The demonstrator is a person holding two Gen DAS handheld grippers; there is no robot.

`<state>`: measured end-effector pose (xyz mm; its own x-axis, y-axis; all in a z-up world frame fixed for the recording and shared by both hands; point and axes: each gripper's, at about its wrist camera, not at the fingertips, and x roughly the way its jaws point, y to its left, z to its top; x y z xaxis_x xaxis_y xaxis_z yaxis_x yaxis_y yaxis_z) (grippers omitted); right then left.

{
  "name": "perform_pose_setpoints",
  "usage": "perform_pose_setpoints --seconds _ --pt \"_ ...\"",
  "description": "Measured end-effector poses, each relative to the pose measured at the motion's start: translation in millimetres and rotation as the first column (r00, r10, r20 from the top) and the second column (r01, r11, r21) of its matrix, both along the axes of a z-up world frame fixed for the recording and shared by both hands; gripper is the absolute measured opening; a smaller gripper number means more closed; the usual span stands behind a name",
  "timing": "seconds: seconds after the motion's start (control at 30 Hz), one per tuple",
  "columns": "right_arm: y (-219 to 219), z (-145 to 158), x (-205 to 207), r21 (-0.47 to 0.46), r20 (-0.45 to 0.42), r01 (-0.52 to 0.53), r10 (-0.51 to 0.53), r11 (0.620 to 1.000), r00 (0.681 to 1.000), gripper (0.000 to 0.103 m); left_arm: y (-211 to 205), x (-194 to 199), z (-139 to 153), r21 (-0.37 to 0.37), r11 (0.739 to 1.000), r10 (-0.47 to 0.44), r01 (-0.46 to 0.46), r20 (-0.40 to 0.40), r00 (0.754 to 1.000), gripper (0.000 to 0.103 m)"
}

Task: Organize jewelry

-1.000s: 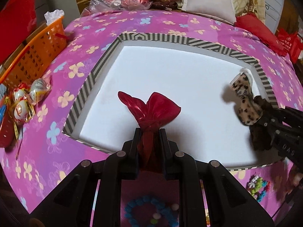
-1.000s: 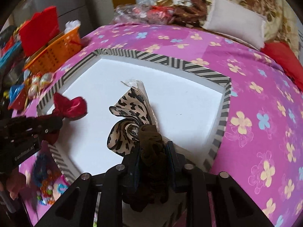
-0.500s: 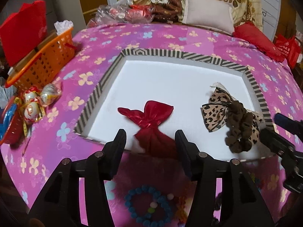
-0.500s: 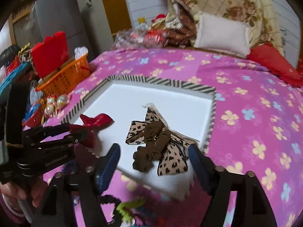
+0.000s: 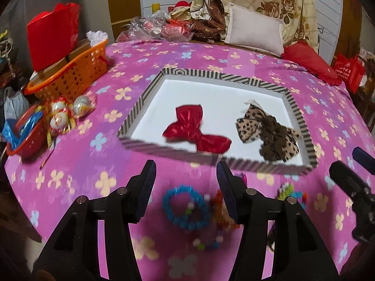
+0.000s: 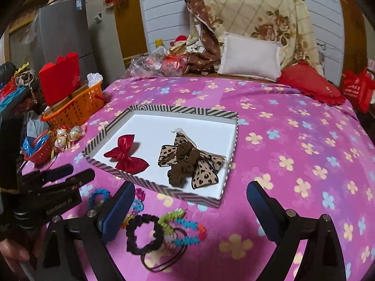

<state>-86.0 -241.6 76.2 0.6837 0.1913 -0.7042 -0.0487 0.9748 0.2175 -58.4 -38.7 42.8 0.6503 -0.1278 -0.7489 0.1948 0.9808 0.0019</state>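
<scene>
A white tray with a striped rim (image 5: 150,86) (image 6: 180,109) lies on the pink flowered bedspread. In it lie a red bow (image 5: 194,130) (image 6: 125,155) and a leopard-print bow with a brown scrunchie (image 5: 269,132) (image 6: 189,164). My left gripper (image 5: 185,182) is open and empty, above a blue bead bracelet (image 5: 185,208) in front of the tray. My right gripper (image 6: 191,201) is open and empty, above a black scrunchie (image 6: 143,233), coloured bead bracelets (image 6: 185,229) and thin hair ties (image 6: 164,261).
An orange basket (image 5: 72,70) (image 6: 77,106) with a red bag stands at the left. Wrapped eggs (image 5: 63,114) and a red bowl (image 5: 25,138) lie beside it. Pillows (image 5: 253,32) and bags lie at the bed's far side.
Both grippers opened, let go of the red bow and the leopard bow with scrunchie in the tray, and pulled back toward the loose bracelets at the front.
</scene>
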Motion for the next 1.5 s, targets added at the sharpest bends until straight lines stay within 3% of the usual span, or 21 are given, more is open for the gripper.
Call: perform_pose_setpoints --seconds 0.6,1.5 --pt "-5.9 7.7 -46.3 -0.101 -0.005 0.086 -0.087 0.991 0.996 0.096 18.2 -45.7 3.4 -0.031 0.999 0.034 -0.035 -0.013 0.999 0.053" --pt "-12.4 3.6 -63.0 -0.094 -0.034 0.112 -0.116 0.989 0.993 0.096 17.6 -68.4 -0.9 -0.010 1.000 0.024 -0.024 -0.005 1.000 0.053"
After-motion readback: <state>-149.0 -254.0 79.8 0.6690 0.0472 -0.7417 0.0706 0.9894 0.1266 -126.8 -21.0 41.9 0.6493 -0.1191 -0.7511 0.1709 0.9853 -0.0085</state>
